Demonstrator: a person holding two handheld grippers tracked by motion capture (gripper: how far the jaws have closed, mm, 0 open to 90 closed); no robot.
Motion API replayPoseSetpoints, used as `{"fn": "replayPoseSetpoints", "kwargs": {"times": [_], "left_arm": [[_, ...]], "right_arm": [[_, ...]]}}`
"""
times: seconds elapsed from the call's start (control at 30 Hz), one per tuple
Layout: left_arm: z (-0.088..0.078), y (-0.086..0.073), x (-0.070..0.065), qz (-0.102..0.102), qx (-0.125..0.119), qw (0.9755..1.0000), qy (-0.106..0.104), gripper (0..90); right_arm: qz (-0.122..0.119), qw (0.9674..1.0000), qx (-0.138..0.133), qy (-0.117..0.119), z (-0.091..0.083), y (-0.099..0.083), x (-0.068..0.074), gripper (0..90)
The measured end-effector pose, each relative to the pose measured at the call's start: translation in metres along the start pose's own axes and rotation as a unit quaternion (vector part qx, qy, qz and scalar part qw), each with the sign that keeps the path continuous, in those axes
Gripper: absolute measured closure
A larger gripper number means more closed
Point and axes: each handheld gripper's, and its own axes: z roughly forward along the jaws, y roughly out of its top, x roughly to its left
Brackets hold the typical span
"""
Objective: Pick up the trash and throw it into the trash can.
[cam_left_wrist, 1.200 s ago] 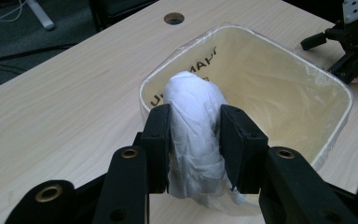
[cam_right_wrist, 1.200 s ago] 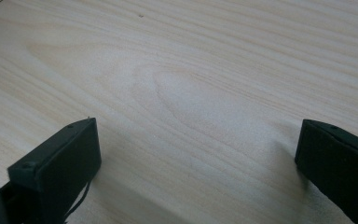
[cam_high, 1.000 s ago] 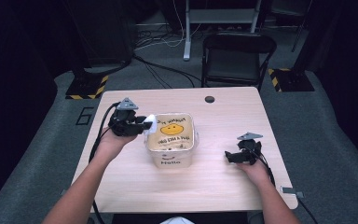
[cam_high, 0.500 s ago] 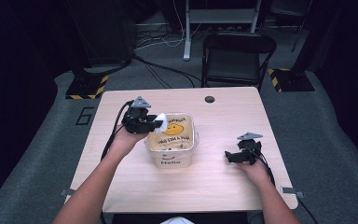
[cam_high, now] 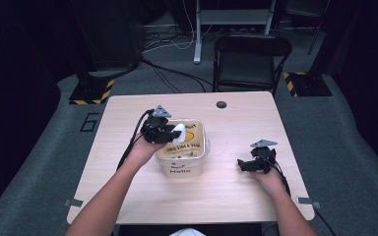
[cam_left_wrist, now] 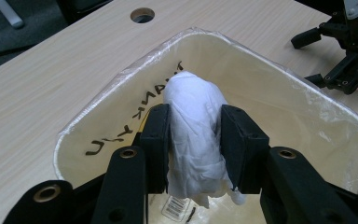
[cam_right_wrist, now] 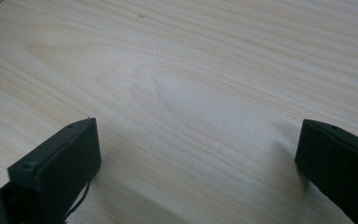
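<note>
While the left claw [cam_left_wrist: 195, 140] grips a crumpled white tissue wad [cam_left_wrist: 196, 116] just above the mouth of the bag-lined bin [cam_high: 199, 156] at mid-surface, nothing is dropped yet. Right claw [cam_high: 252, 163] rests spread wide and empty on the wooden surface [cam_high: 226, 196], well right of the bin. Judged progress: pickup and carry done; what's left is letting the wad go into the liner.
</note>
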Motion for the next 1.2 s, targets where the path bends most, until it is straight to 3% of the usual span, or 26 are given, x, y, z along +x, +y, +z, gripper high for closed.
{"fn": "replayPoseSetpoints", "kwargs": {"times": [0.17,0.2,0.33,0.73,1.2], "left_arm": [[0.004,-0.001,0.000,-0.003,-0.001,1.0000,-0.001,55.1],[0.003,0.000,0.000,-0.010,-0.003,0.9999,0.004,45.7],[-0.001,-0.001,0.003,-0.016,-0.009,0.9998,0.008,38.4],[-0.037,-0.015,0.029,-0.030,-0.025,0.9979,0.051,35.7],[-0.080,-0.053,0.068,-0.067,-0.046,0.9914,0.103,34.8]], "right_arm": [[0.000,1.0000,0.000,0.000,0.000,0.000,0.000,0.0],[0.000,1.0000,0.000,0.000,0.000,0.000,0.000,0.0],[0.002,1.0000,0.000,-0.001,0.000,0.000,0.000,0.0],[0.001,1.0000,0.000,-0.002,0.000,0.000,0.000,0.0],[0.002,1.0000,0.000,-0.002,0.000,0.000,0.000,0.0]]}}
